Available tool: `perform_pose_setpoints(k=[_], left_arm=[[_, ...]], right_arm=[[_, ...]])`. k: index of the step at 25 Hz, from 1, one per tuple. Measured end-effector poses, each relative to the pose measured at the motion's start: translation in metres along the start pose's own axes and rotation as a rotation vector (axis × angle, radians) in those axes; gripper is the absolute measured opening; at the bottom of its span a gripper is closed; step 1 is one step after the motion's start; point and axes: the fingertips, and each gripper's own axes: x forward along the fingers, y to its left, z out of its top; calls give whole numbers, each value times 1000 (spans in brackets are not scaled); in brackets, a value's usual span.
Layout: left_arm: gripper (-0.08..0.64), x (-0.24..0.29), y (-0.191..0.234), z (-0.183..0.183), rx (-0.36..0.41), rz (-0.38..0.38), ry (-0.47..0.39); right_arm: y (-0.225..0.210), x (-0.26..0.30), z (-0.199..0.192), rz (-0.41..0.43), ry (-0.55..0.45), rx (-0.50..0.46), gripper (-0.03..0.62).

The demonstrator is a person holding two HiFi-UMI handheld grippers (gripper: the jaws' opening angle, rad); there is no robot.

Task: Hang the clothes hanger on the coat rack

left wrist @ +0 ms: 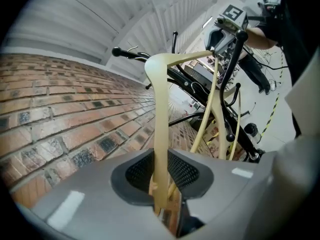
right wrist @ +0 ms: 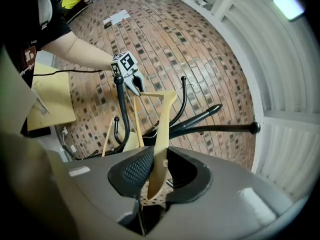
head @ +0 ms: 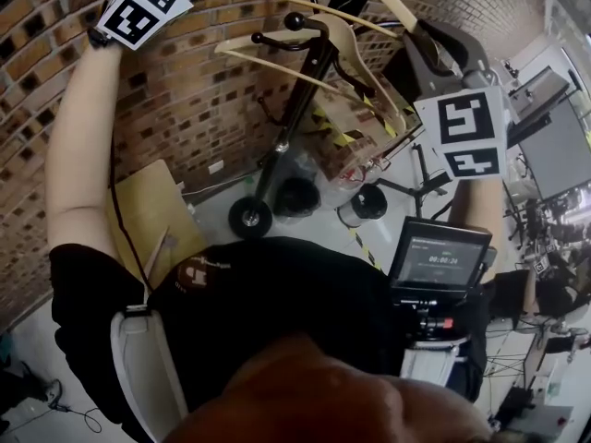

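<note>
Left gripper [left wrist: 162, 179]: I see its jaws drawn in to a narrow gap, clamped on one end of the wooden clothes hanger [left wrist: 160, 109].

Right gripper [right wrist: 157, 176]: the same here. Its jaws are narrow and pinch the hanger's other end, which stands up between the pads.

Clothes hanger: it spans from one gripper to the other, held high in front of the brick wall [head: 185, 100] and up among the top pegs of the coat rack [head: 294, 118].

Hook: I cannot tell from any view whether the hanger's hook is over a peg.

Coat rack: a black pole on a wheeled base, close to the wall. Its ball-tipped pegs [right wrist: 215, 129] reach out just beyond the right gripper's jaws.

Second hanger [head: 346, 49]: a pale wooden one near the pole. It looks to me as though it hangs on the rack, though the head view is too crowded to be sure.

Floor by the wall: a tan cardboard sheet [head: 152, 210] leans against the bricks.

Chest: a small lit screen [head: 439, 258] sits below the right gripper.
</note>
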Motion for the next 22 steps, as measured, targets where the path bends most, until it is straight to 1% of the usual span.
perform_pose_setpoints(k=[3,5,9,11,13,15,16,18,19,22], left_arm=[[81,-17,15,-9,-14,38,16],[81,-29,26,-12,-10,69,21],[81,-44,48,-6,0,128,17],[81,-51,45,-8,-6,122,14],[81,-62,33,-12,-4,100,21],[81,-77,19,-16,-3,81,29],[81,-87,13,-15,-3,78,20],[81,-107,10,-7,6,100,-7],[81,-118,12,-1,20,123,-15],[81,-146,30,16,74,189,-14]], right_arm=[[0,3,21,2,-28,-25,103],[0,5,33,-2,-44,-40,103],[-7,1,56,-45,-66,-78,103],[-5,-5,62,-50,-84,-73,103],[5,-16,63,-36,-96,-70,103],[17,-29,61,-32,-100,-86,103],[21,-36,61,-44,-99,-102,103],[21,-46,60,-75,-93,-121,103],[19,-49,60,-80,-90,-110,103],[16,-53,67,-54,-120,-71,104]])
